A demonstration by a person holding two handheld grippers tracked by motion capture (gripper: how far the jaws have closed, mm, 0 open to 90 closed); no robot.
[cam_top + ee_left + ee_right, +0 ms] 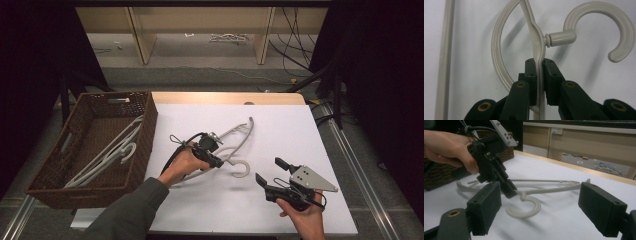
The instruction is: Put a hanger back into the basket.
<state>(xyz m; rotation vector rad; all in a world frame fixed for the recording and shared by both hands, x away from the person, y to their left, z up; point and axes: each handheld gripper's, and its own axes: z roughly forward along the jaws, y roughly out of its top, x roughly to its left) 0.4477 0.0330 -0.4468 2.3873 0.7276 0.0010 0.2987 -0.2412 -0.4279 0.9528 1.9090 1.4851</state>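
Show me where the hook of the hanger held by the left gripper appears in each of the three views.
High view: the hook lies on the white table, centre, right of the left gripper.
Left gripper view: upper right, right of the fingers clamping the hanger.
Right gripper view: lower centre, below the left gripper's fingers.
Shared landmark: the swivel neck joining hook and hanger.

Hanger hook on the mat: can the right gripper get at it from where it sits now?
Probably yes. The right gripper is open, with bare mat between it and the hook; the left gripper clamps the hanger beside the hook.
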